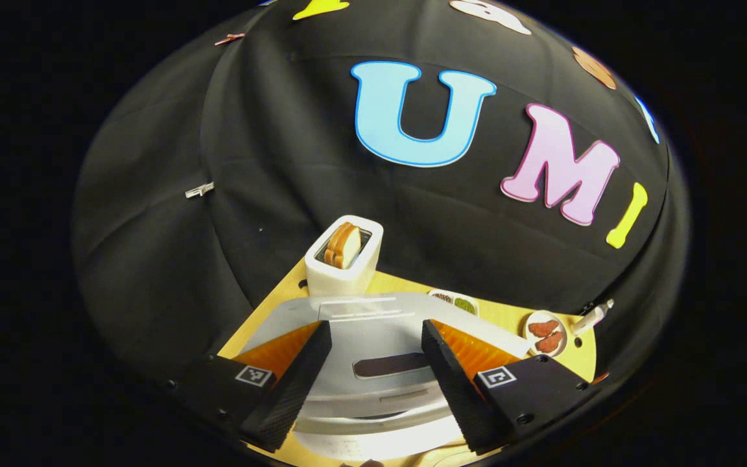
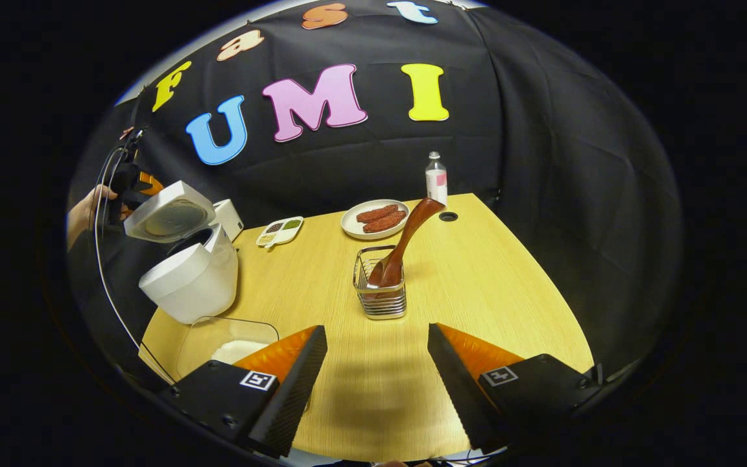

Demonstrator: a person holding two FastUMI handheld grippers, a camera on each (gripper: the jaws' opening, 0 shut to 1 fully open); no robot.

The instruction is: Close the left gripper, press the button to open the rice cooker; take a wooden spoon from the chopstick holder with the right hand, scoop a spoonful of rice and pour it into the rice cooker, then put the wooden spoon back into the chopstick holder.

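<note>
Cooker lid (image 2: 169, 214) up, so spoon next: my right fingers (image 2: 377, 379) spread, empty, wooden spoon (image 2: 403, 243) dead ahead in the chopstick holder (image 2: 380, 288) on the bench (image 2: 477, 292); I'd pinch the handle high, lift straight.

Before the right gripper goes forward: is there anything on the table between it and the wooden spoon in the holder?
Nothing visible. Bare table lies between the open right gripper and the chopstick holder, where the wooden spoon leans.
</note>
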